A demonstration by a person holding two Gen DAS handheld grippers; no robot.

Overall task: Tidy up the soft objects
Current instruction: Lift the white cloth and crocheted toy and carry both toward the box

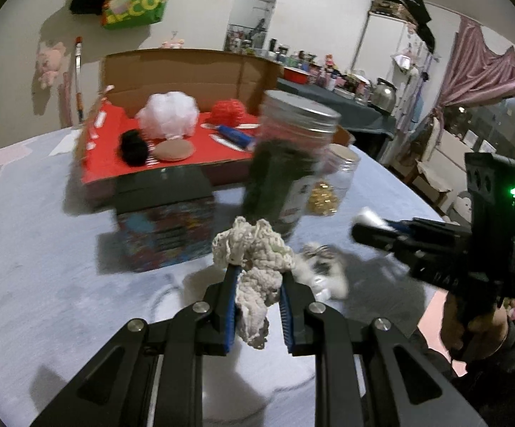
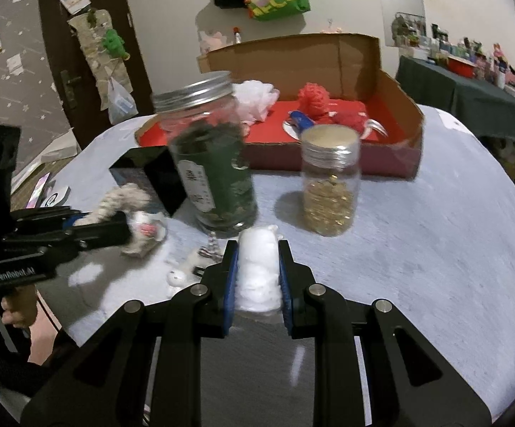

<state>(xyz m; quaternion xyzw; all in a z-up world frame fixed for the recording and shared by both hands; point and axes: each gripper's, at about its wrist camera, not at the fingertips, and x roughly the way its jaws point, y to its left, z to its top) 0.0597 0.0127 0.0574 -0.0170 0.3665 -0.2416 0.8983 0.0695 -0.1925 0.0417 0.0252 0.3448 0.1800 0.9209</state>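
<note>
My left gripper (image 1: pixel 257 270) is shut on a cream crocheted piece (image 1: pixel 257 259), which bulges above the fingertips and hangs down between the blue pads. My right gripper (image 2: pixel 257 245) is shut on a white fluffy wad (image 2: pixel 259 270). Each gripper shows in the other's view: the right gripper (image 1: pixel 364 229) with white fluff at its tip, the left gripper (image 2: pixel 115 229) with the cream crocheted piece (image 2: pixel 122 199). Small white soft toys (image 2: pixel 177 277) lie on the table between them. Behind, an open cardboard box (image 1: pixel 172 163) with a red floor holds a white mesh puff (image 1: pixel 168 114), a red knit piece (image 1: pixel 227 112) and a black pompom (image 1: pixel 133 147).
A tall jar of dark green stuff (image 2: pixel 214 163) and a smaller jar of gold bits (image 2: pixel 330 185) stand in front of the box. A dark patterned box (image 1: pixel 165 220) sits left of the green jar. A pale blue cloth (image 2: pixel 435 249) covers the round table. A hand (image 1: pixel 478 331) holds the right gripper.
</note>
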